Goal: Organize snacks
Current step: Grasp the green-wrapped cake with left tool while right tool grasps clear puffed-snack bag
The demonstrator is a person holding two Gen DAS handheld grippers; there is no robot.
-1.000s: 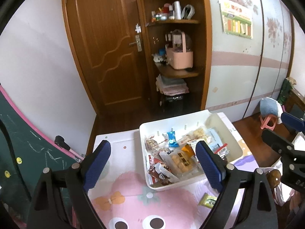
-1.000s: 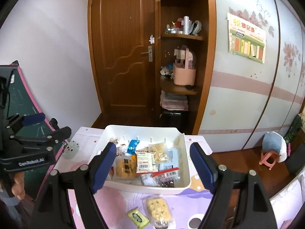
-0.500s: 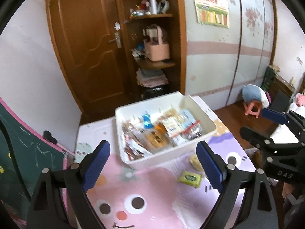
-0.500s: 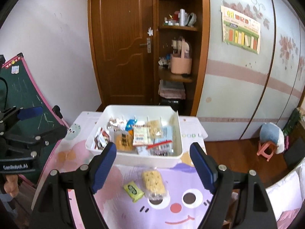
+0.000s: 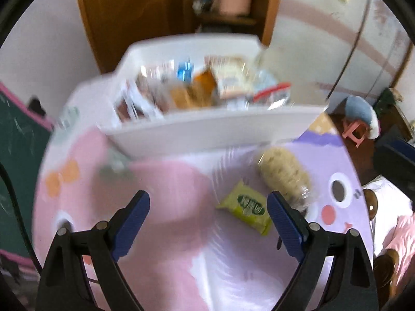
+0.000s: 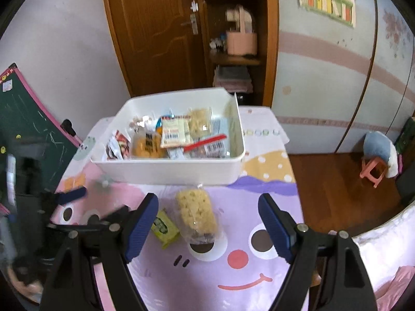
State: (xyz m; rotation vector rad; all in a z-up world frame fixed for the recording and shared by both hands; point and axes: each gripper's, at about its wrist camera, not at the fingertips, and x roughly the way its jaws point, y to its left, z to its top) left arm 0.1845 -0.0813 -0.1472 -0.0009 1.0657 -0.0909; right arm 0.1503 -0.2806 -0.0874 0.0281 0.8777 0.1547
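Both grippers, left (image 5: 208, 208) and right (image 6: 208, 211), gape wide and empty above the green snack packet (image 6: 164, 224) and clear-wrapped rice cracker (image 6: 196, 213) lying before the white bin (image 6: 166, 171).

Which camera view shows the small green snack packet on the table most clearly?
The left wrist view, though blurred: the green packet lies whole and uncovered, just inside the right finger of the open left gripper. In the right wrist view the packet is sharper but smaller, and the right gripper's left finger hides its near edge.
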